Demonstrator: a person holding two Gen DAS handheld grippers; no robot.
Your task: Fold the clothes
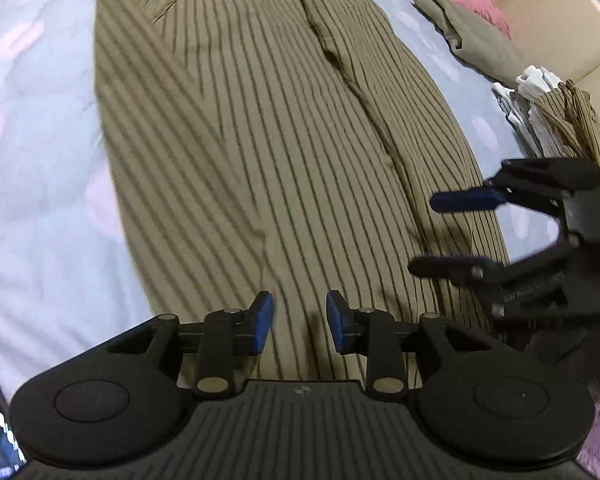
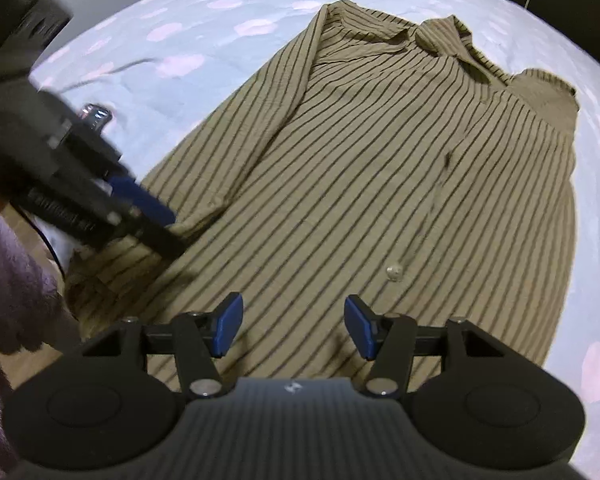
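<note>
- Striped shirt (image 1: 260, 140) lies flat on the bedsheet (image 1: 40, 160).
- Left gripper (image 1: 300, 322), slightly parted, holds nothing, angled down over the hem.
- Right gripper (image 2: 294, 326), at its 3 o'clock, spread wider, empty.

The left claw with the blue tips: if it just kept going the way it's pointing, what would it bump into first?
Most likely the striped shirt spread on the bed: the left claw points down at its lower part, tips apart with nothing between them. How far off the cloth is cannot be told.
</note>
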